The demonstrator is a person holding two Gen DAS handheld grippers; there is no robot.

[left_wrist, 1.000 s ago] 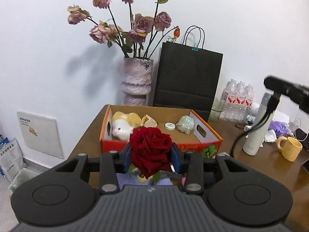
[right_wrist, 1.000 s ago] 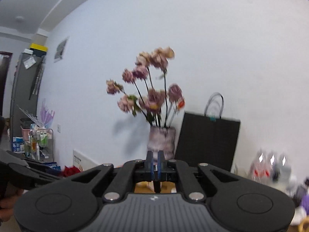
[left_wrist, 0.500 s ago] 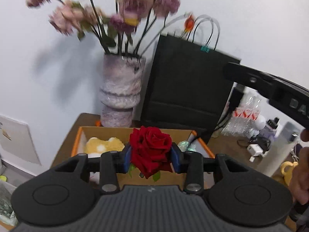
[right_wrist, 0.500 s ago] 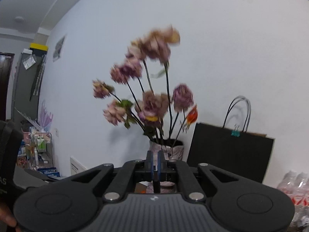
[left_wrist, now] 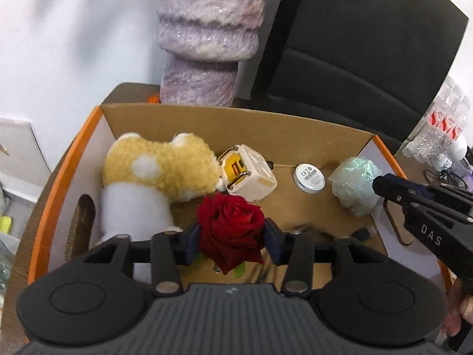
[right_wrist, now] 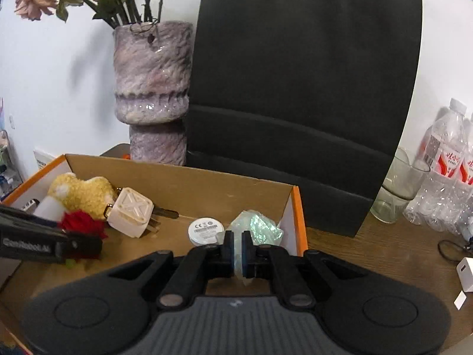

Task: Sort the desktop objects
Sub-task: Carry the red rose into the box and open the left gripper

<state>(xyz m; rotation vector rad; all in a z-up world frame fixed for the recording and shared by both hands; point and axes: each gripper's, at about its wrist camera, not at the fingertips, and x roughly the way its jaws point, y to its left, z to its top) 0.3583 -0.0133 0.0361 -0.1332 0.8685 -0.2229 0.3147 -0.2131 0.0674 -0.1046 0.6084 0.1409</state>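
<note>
Left gripper [left_wrist: 232, 236] is clamped on the red rose [left_wrist: 231, 227], bloom squeezed between the two blue pads, centre of the left wrist frame. The rose hangs over the cardboard box [left_wrist: 236, 124], above its floor near the front wall; I can't tell whether it touches the floor.

Key relation: open floor lies straight ahead of and below my left jaws. Crowding it, plush toy [left_wrist: 156, 174] is upper left of the bloom and the white plug adapter [left_wrist: 249, 173] is directly above it in frame, both just beside the petals. So the drop spot is where I am or slightly toward the lower right, not further forward. My call: unclamp here and the rose lands in the box.

Stem axis: hidden behind the bloom, only a green leaf tip shows below it. Presumably runs back toward me under the fingers.

Right gripper [right_wrist: 237, 250] sits at the right end of the box, jaws nearly together with only a thin gap. The pale green wrapped lump [right_wrist: 257, 227] is right at the tips; a sliver of it seems to show in the gap, but I cannot tell if it is gripped. Round white disc [right_wrist: 205, 231] lies just left of that lump.

Left is the nearer one for the rose; right stays clear at the far right edge of the left wrist frame.
</note>
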